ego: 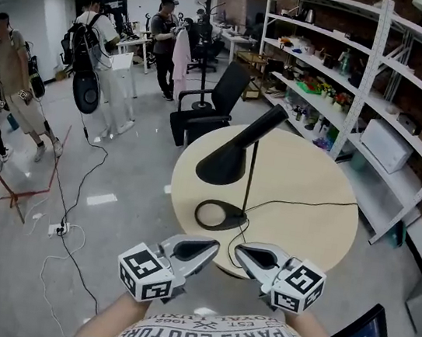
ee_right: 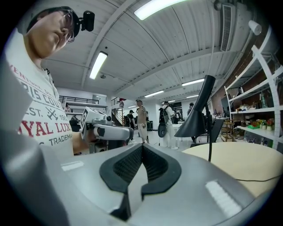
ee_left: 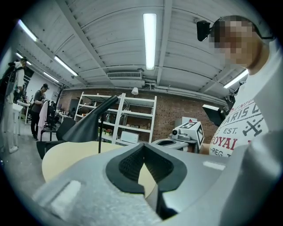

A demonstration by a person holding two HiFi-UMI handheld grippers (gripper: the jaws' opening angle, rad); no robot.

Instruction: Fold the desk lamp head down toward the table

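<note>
A black desk lamp stands on the round beige table [ego: 321,219]. Its oval base [ego: 220,215] is near the front edge, and a thin stem [ego: 250,174] rises from it. The cone-shaped head [ego: 224,162] slopes down to the left from a raised arm. The lamp's cord [ego: 308,201] trails off to the right. My left gripper [ego: 210,249] and right gripper [ego: 242,253] hover at the table's near edge, tips facing each other, short of the base. Both are shut and hold nothing. The lamp head [ee_left: 87,127] shows in the left gripper view, and the lamp head [ee_right: 198,121] in the right gripper view.
White shelving [ego: 370,78] full of items lines the right side. A black office chair [ego: 208,108] stands behind the table. Several people [ego: 110,54] stand at the back left. Cables [ego: 72,206] lie on the floor. A small screen [ego: 359,335] sits at the lower right.
</note>
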